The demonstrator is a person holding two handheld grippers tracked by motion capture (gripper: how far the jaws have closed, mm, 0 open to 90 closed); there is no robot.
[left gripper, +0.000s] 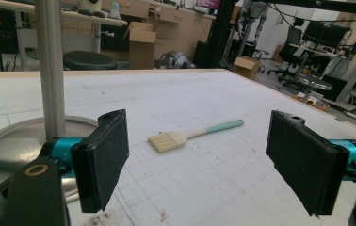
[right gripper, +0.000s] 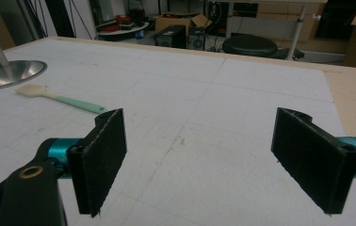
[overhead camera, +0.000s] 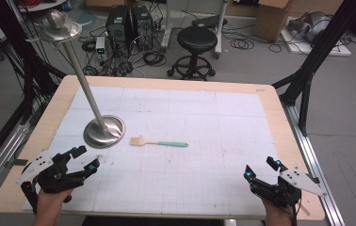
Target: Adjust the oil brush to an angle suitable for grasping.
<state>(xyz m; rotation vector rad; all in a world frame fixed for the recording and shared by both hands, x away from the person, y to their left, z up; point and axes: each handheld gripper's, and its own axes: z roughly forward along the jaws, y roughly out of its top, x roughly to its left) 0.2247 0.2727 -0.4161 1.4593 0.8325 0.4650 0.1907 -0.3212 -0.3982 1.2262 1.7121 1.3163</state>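
Stand pole (left gripper: 51,66) and round base (left gripper: 11,150) cut off by frame edges in the left gripper view (base partly hidden behind the tool's near jaw); brush (overhead camera: 158,142) bristles too small to resolve.

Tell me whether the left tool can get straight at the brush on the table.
Probably yes. The left tool is open and aimed toward the brush, with bare mat between them. The metal stand sits just to the side, not across the path.

Nothing legible anywhere here: no lettering, label, brand or number can be made out on anything on the table or behind it.
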